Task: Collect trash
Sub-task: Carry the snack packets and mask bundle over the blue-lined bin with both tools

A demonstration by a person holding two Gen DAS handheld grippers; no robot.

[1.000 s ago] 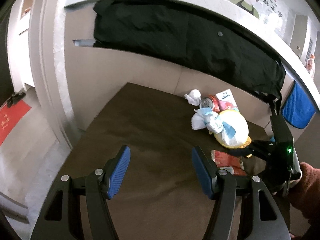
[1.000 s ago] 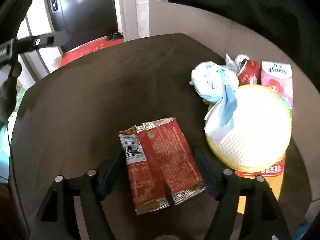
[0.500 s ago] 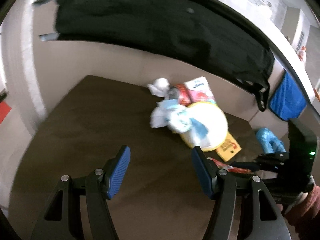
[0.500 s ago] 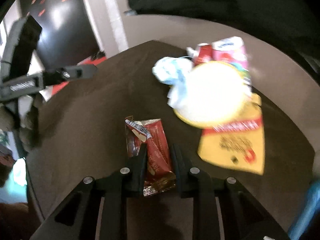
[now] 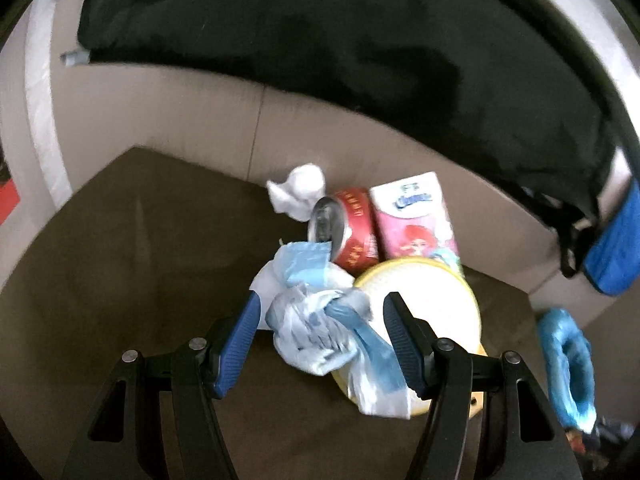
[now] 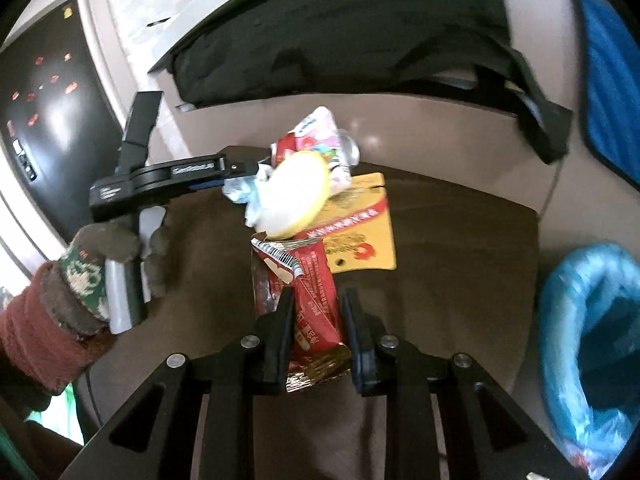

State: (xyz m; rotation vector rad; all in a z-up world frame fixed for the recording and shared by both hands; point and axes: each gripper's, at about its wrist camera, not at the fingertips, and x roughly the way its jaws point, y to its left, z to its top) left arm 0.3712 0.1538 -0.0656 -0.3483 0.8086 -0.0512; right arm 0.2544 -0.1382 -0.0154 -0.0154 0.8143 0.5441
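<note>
Tongs on the right (image 6: 316,316) pinched the red snack wrapper (image 6: 310,292) above the brown worktop (image 6: 460,240), best kept firmly clamped while carried to the blue-lined bin (image 6: 592,344) near the worktop's right edge. Left tongs (image 5: 320,332) stood spread around a crumpled blue-white plastic bag (image 5: 320,328), not yet gripping, with a red can (image 5: 352,224), tissue pack (image 5: 416,216) and yellow-rimmed lid (image 5: 440,300) crowded touching it.

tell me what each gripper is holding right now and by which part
The right gripper is shut on the red snack wrapper, pinching its lower half. The left gripper holds nothing; its jaws stand open around the crumpled blue-white bag.
</note>
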